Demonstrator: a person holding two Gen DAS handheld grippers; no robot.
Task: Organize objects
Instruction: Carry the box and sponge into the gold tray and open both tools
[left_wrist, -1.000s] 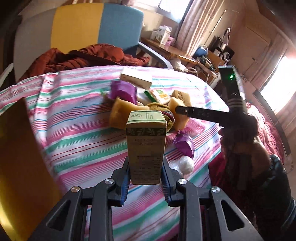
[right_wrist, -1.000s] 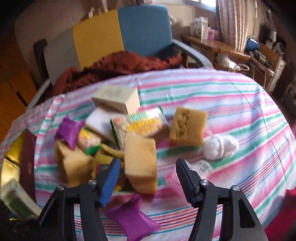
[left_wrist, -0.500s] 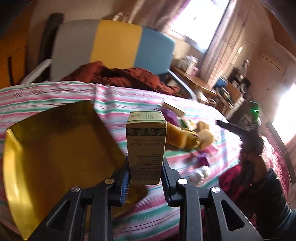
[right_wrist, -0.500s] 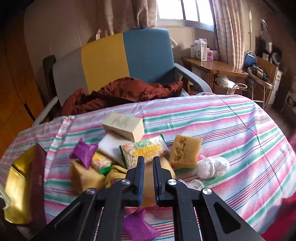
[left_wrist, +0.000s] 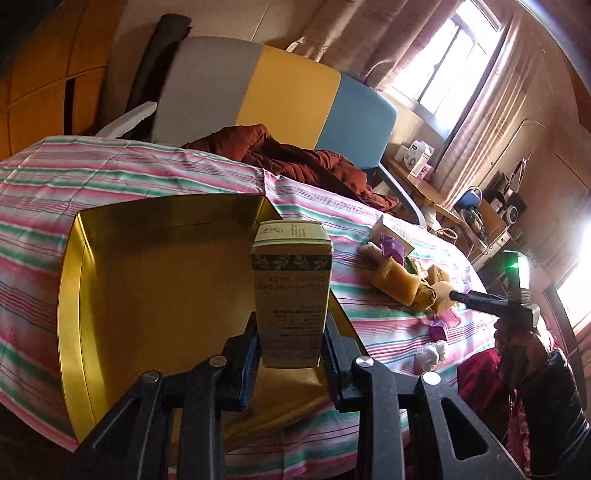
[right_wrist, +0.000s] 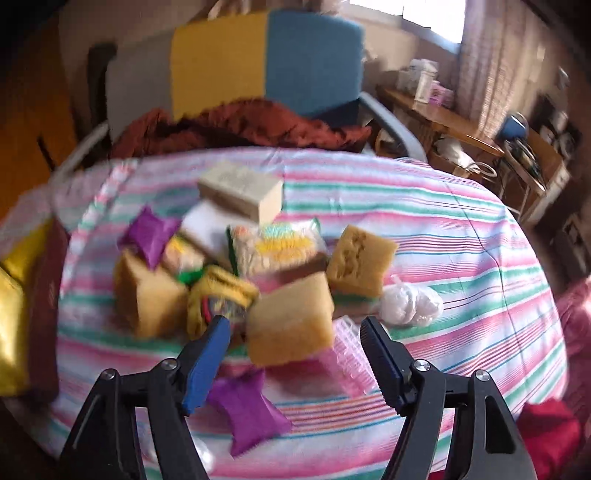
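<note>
Two black gripper frames with silver screws and ribbed blue pads are seen, the left gripper (left_wrist: 290, 363) and right gripper (right_wrist: 295, 363), and a dark sleeve (left_wrist: 554, 398) is worn.

My left gripper (left_wrist: 290, 354) holds a carton (left_wrist: 291, 291) upright over the tray (left_wrist: 147, 280), which lies on the table (left_wrist: 110, 173). At two o'clock from the tray sits the pile. My right gripper (right_wrist: 295, 350) stands before a sponge (right_wrist: 291, 317); a box (right_wrist: 240, 190) lies at eleven o'clock behind it, a wrapper (right_wrist: 247, 410) below.
</note>
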